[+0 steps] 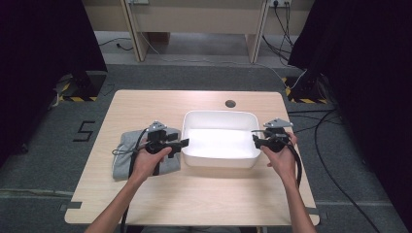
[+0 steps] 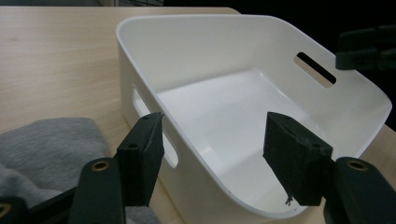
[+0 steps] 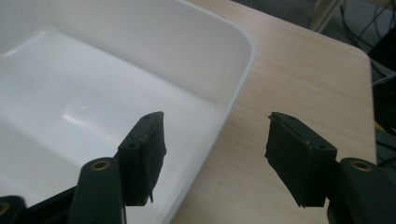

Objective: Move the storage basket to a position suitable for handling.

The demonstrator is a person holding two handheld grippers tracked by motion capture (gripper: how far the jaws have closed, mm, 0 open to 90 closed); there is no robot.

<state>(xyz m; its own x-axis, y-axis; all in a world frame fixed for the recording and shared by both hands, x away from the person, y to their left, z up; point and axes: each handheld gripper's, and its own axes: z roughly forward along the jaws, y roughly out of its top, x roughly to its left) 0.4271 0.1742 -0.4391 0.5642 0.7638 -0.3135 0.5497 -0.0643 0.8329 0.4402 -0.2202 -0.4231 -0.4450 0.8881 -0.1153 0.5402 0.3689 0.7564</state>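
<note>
High view: a white tub (image 1: 219, 141) is sitting mid-worktop (image 1: 194, 194), a folded grey cloth (image 1: 127, 158) lying just beside its left wall. The left gripper (image 1: 183, 142) and right gripper (image 1: 254, 140) are flanking the tub's two short ends.

Left gripper view: the fingers (image 2: 140, 158) are standing apart, straddling the tub's near wall (image 2: 154, 107) without pressing it.

Right gripper view: the fingers (image 3: 299, 158) are standing apart, astride the tub's rim (image 3: 233, 93), gripping nothing.

Grey cloth (image 1: 127, 154) partly hidden beneath left hand (image 1: 145, 162), cut off in left gripper view
</note>
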